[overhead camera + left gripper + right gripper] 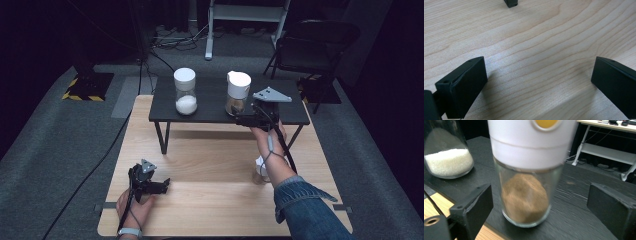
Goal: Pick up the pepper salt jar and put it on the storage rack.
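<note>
Standing upright near front right edge of black shelf (pixel 200 112): brown-powder jar (pixel 525 195), between spread right gripper (pixel 539 207), pads not touching. Resting at wooden table's (pixel 210 200) front left corner: left gripper (pixel 536 82), spread wide, holding nothing.

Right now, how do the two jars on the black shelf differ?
The left jar holds white grains; the right jar holds brown powder. The left jar's white cap is a plain flat cylinder, while the right jar's white cap has a spout-like lip and a yellow spot. The left jar stands alone; the right jar sits between the open jaws of the right tool, untouched. Both are clear glass, upright, partly filled, on the black shelf.
</note>
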`<action>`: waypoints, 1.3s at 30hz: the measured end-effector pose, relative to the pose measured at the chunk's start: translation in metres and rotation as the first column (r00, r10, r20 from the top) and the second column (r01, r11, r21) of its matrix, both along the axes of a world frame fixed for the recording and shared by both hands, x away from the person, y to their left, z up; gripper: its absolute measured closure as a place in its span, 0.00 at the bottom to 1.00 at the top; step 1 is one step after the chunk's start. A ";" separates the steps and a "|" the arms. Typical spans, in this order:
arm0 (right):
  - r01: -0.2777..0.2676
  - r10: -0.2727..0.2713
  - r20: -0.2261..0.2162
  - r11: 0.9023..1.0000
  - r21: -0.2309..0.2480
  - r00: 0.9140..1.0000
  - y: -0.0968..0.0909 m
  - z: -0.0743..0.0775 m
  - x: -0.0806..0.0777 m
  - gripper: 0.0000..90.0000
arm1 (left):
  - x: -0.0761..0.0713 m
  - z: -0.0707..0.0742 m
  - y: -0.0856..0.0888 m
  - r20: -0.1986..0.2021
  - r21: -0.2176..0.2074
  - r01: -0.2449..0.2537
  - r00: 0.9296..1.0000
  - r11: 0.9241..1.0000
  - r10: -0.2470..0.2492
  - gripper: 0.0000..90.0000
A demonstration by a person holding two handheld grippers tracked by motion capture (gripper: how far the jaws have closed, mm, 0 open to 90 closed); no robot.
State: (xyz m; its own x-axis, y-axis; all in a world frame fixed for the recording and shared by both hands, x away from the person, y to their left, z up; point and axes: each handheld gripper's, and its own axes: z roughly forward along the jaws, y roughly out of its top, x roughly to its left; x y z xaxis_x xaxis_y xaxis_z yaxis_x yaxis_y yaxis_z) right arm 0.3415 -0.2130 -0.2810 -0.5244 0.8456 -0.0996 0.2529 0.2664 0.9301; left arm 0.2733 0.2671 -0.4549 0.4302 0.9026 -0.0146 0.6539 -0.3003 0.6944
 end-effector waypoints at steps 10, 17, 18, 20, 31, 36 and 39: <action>0.019 -0.019 0.009 0.999 0.028 1.000 -0.031 -0.008 -0.016 0.06 | 0.000 0.000 0.000 0.001 0.000 0.000 1.000 1.000 0.000 0.00; 0.048 -0.049 0.006 0.998 0.034 0.999 -0.053 -0.014 -0.027 0.06 | 0.000 0.000 0.000 0.000 -0.001 -0.002 1.000 1.000 0.002 0.00; 0.053 -0.053 0.005 0.998 0.033 0.999 -0.057 -0.015 -0.029 0.06 | 0.000 0.000 0.000 -0.001 -0.001 -0.002 1.000 1.000 0.002 0.00; 0.065 -0.065 0.001 0.997 0.036 0.998 -0.063 -0.017 -0.032 0.06 | 0.000 0.000 0.000 0.000 -0.001 -0.002 1.000 1.000 0.002 0.00; 0.124 -0.124 -0.013 0.991 0.056 0.992 -0.097 -0.029 -0.050 0.06 | 0.000 0.000 0.000 0.000 -0.001 -0.002 1.000 1.000 0.002 0.00; 0.144 -0.143 -0.012 0.988 0.055 0.990 -0.109 -0.033 -0.059 0.06 | 0.000 0.000 0.000 0.000 -0.001 -0.002 1.000 1.000 0.002 0.00; 0.153 -0.153 -0.008 0.987 0.051 0.988 -0.115 -0.035 -0.065 0.06 | 0.000 0.000 0.000 0.000 -0.001 -0.002 1.000 1.000 0.002 0.00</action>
